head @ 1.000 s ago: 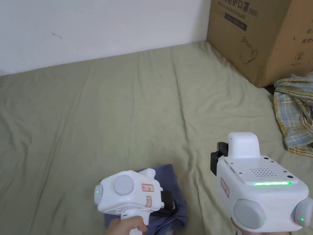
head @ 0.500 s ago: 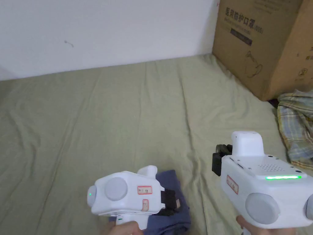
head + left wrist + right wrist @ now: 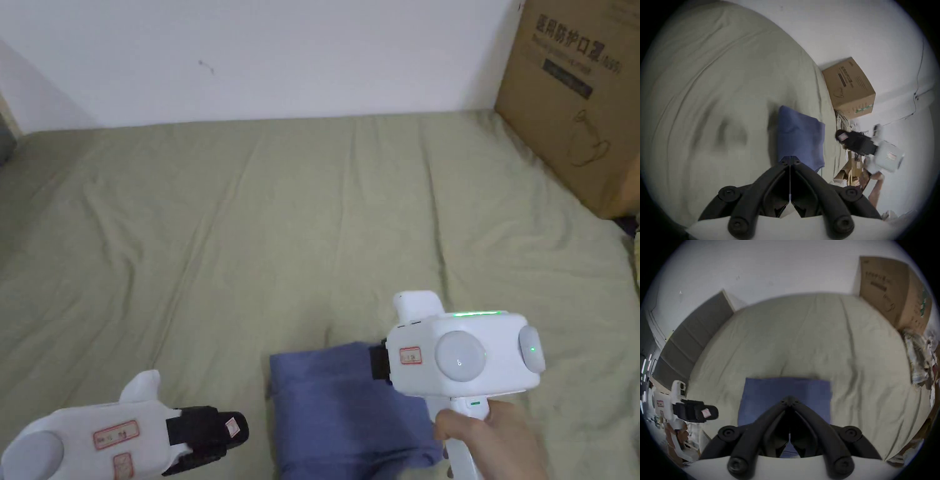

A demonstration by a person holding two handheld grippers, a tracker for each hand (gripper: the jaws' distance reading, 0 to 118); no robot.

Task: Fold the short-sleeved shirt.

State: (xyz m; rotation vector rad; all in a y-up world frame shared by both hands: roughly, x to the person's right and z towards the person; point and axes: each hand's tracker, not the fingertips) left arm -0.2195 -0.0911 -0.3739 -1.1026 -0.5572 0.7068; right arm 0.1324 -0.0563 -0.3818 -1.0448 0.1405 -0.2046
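Folded blue shirt (image 3: 340, 406) lies flat on bed sheet (image 3: 300, 206), fold approx. done; left gripper (image 3: 234, 429) clenched, empty, off to side; right gripper (image 3: 789, 400) clenched over shirt w/o pinching cloth, prob. pressing it flat.

We see matt blue cloth in the folded shirt (image 3: 340, 406), a creased olive cotton-like bedsheet (image 3: 250, 219), and a plain brown cardboard box (image 3: 581, 94).

Right gripper (image 3: 377, 362) tips hidden behind its body; shirt (image 3: 337, 412) bottom cut off.
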